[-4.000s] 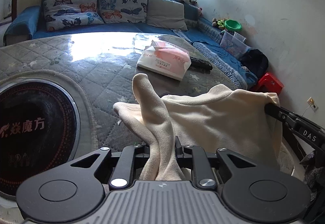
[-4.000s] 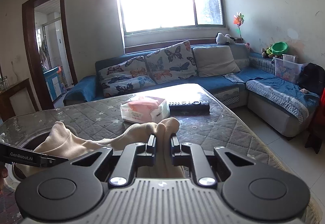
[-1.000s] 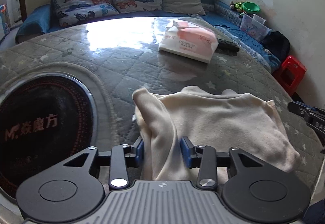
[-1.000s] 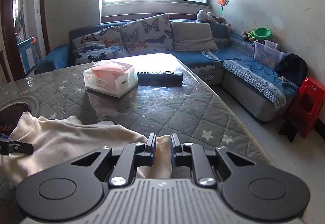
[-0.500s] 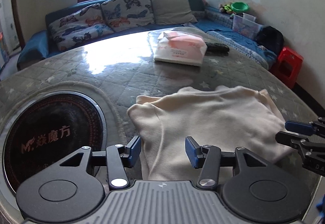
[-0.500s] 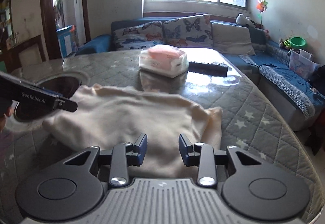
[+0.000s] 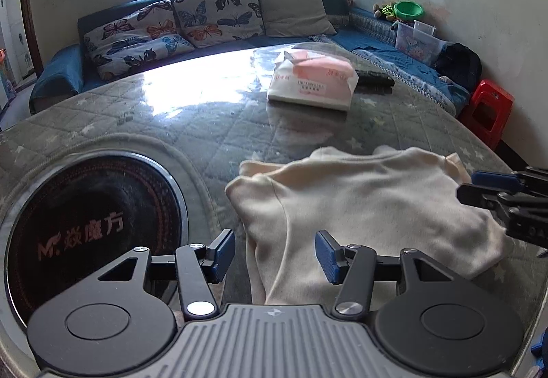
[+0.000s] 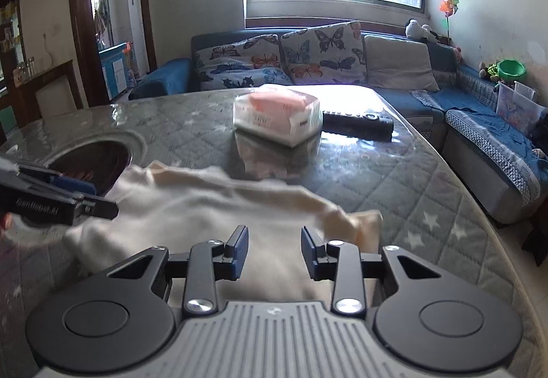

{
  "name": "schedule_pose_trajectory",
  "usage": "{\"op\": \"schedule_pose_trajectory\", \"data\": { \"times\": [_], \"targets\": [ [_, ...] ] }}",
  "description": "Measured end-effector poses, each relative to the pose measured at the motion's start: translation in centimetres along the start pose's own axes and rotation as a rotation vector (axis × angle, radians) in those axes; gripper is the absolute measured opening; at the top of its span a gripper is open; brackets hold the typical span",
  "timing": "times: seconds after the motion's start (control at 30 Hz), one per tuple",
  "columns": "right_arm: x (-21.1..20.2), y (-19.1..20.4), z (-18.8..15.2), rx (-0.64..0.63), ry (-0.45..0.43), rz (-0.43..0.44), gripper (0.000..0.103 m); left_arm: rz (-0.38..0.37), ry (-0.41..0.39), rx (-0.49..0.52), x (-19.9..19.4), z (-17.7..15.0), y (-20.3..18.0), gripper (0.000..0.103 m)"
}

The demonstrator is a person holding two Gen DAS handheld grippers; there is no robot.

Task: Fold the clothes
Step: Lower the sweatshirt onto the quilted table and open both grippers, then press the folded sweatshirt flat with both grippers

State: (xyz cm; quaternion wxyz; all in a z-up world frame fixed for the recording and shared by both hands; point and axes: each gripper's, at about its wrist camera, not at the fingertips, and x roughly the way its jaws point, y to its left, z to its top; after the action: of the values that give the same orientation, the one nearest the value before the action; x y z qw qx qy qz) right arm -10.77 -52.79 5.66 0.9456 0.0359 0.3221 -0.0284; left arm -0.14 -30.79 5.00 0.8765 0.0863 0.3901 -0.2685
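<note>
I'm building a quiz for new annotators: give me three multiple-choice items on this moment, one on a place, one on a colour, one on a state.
1. Where does the tissue pack lie?
A. on the sofa
B. on the table, beyond the garment
C. on the red stool

2. What colour is the garment?
A. cream
B. navy
C. red

3. How do the left gripper and right gripper stand?
A. both shut on cloth
B. one open, one shut
C. both open, holding nothing

Answers: 1 B, it sits on the quilted table farther off than the garment. 2 A, the cloth is pale cream. 3 C, each pair of fingers stands apart with the cloth lying flat.
</note>
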Motion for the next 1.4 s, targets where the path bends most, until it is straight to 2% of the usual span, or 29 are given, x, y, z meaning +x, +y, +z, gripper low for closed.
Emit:
{"op": "schedule_pose_trajectory", "data": {
  "times": [0.17,0.4,0.73,0.93,1.4],
  "targets": [
    [3.3,0.4,1.8,0.008,0.015,0.009,0.034,-0.001,0.001,-0.017,1.2,2.0,0.0,0.055],
    [6.6,1.2,2.3,0.012,0.040,0.015,0.034,-0.034,0.007,0.003,4.2,4.6,-1.4,0.056],
    [8.1,0.9,1.8,0.038,0.053,0.014,0.035,-0.044,0.046,0.025,7.9,5.0,-2.3,0.057],
    [7.3,1.5,1.8,0.013,0.035,0.007,0.036,-0.038,0.046,0.028,7.4,5.0,-2.2,0.058],
    [3.5,3.7,-0.2,-0.017,0.030,0.018,0.049,-0.022,0.015,0.080,3.2,3.0,-3.0,0.066]
  ]
}}
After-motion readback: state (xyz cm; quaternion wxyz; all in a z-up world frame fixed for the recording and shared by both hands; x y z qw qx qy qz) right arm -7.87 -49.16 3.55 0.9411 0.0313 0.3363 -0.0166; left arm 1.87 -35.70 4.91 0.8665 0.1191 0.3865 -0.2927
